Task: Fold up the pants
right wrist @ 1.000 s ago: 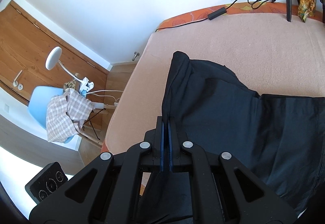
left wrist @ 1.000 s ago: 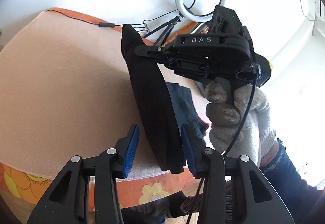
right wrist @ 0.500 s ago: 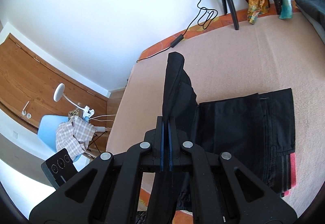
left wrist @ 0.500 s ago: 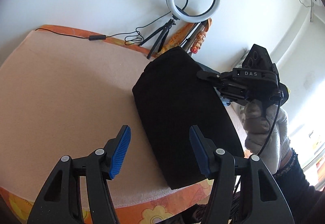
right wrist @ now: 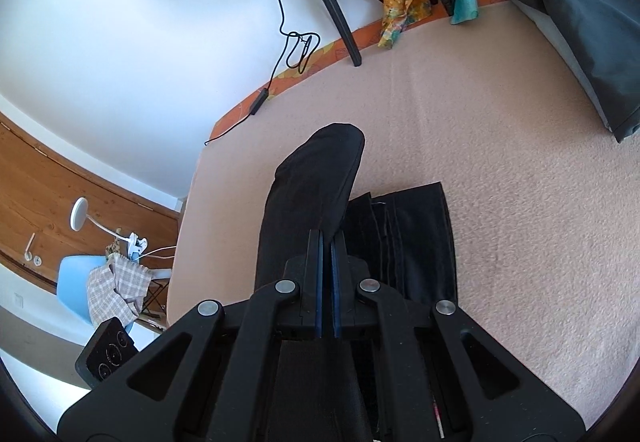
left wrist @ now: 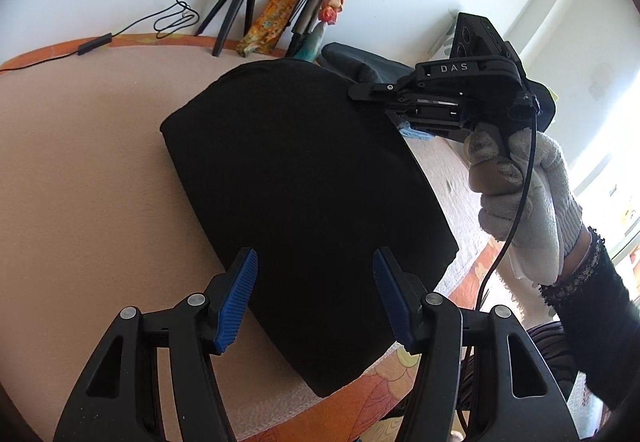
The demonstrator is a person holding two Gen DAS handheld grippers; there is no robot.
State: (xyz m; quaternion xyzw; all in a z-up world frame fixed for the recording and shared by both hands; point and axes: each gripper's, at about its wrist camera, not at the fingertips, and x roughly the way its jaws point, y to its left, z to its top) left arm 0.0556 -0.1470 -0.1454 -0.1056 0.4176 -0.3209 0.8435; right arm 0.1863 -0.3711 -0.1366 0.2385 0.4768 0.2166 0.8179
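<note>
The black pants [left wrist: 304, 197] lie partly folded on a peach-coloured bed [left wrist: 80, 169]. My left gripper [left wrist: 316, 298] is open and empty, just above the near edge of the black cloth. My right gripper [right wrist: 327, 262] is shut on a fold of the pants [right wrist: 316, 177] and holds that part up and over the flat layers [right wrist: 416, 238] below it. In the left wrist view the right gripper [left wrist: 362, 91] grips the far right edge of the pants, held by a gloved hand [left wrist: 520, 193].
A ring light on a tripod [left wrist: 240, 1] and its cable [left wrist: 176, 17] stand at the bed's far edge, by colourful cloths [left wrist: 276, 17]. A dark pillow [right wrist: 576, 9] lies at the far right. A blue chair with a checked cloth [right wrist: 108, 286] stands beside the bed.
My right gripper has carried the held part of the pants over to the right, spreading it across the lower layers. My left gripper has let the cloth out from between its fingers and opened wider.
</note>
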